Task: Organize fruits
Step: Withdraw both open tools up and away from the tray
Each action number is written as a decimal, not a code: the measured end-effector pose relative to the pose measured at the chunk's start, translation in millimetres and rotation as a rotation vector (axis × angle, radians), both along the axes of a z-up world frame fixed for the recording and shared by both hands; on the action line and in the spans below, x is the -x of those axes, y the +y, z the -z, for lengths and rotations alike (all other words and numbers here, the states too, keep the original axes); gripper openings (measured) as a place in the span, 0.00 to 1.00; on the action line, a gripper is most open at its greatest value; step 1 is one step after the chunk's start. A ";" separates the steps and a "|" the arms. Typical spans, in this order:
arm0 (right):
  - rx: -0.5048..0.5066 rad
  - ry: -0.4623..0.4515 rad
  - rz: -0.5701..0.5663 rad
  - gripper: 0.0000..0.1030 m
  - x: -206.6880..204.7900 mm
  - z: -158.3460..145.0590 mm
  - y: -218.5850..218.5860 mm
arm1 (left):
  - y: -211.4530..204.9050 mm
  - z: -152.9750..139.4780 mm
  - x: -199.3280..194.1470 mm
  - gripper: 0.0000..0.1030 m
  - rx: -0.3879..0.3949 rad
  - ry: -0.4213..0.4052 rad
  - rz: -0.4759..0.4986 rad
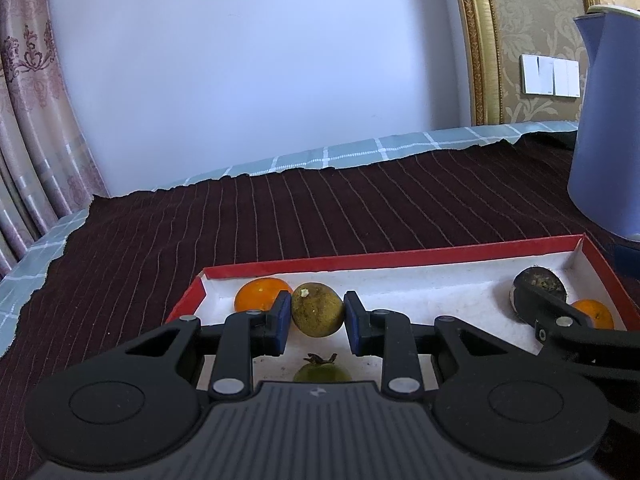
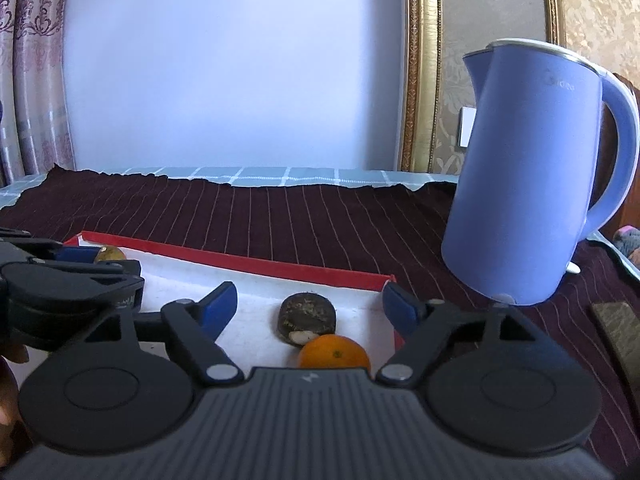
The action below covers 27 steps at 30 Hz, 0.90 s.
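A red-rimmed white tray [image 1: 384,260] lies on a dark striped cloth. My left gripper [image 1: 317,318] is shut on a brownish-green citrus fruit [image 1: 317,309] at the tray's left end, next to an orange [image 1: 259,298]. A green fruit with a stem [image 1: 322,372] lies below it, partly hidden. My right gripper [image 2: 310,304] is open above the tray's right end [image 2: 256,266], over a dark rotten fruit [image 2: 307,314] and an orange [image 2: 334,354]. Both also show in the left wrist view: the dark fruit [image 1: 538,280] and the orange [image 1: 596,312].
A blue electric kettle [image 2: 532,176] stands on the cloth right of the tray; it also shows in the left wrist view [image 1: 608,128]. A checked light-blue cover [image 1: 360,152] edges the table at the back. Wall and curtain lie behind.
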State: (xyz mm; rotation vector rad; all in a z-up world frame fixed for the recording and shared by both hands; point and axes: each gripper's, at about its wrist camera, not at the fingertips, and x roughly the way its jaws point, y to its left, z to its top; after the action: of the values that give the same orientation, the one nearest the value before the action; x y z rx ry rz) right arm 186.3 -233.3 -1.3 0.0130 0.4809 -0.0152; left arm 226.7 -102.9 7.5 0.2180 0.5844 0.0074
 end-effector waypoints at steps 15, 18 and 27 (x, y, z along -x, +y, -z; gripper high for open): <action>0.038 -0.002 0.027 0.86 1.3 2.5 1.2 | 0.1 4.3 2.3 0.27 -0.007 0.004 -0.001; 0.044 -0.005 0.028 0.90 2.2 2.5 1.4 | 3.2 5.2 1.7 0.28 0.001 0.010 -0.012; 0.047 -0.011 0.020 0.97 4.4 3.4 2.1 | 7.3 5.4 7.4 0.36 -0.011 -0.003 -0.026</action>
State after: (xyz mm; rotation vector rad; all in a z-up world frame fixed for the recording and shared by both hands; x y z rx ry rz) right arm 181.8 -231.3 -4.7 -0.0285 0.4690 -0.0459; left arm 219.4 -95.6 2.1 0.2211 0.5845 0.0358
